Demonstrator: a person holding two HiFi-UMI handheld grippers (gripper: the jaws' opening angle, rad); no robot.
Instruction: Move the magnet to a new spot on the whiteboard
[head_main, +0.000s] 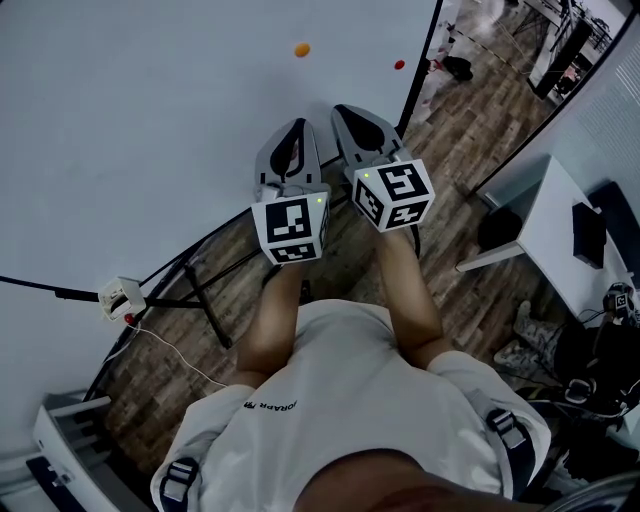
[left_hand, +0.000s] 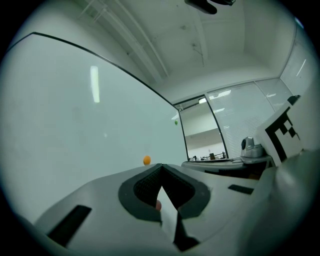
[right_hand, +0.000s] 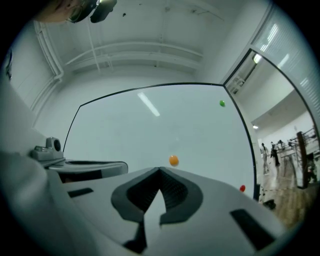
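Magnet (head_main: 301, 49) on whiteboard (head_main: 150, 130), ahead of left gripper (head_main: 297, 128), right gripper (head_main: 347, 112).

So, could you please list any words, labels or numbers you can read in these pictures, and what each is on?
"JORAPR", roughly, small and uncertain: print on the person's white shirt.
Marker cubes: black-and-white square patterns only, no letters.
Whiteboard: no writing visible.

A white desk (head_main: 548, 205) stands on the wooden floor (head_main: 470, 300).

Small upside-down print (head_main: 270, 404) on white shirt (head_main: 345, 380), illegible
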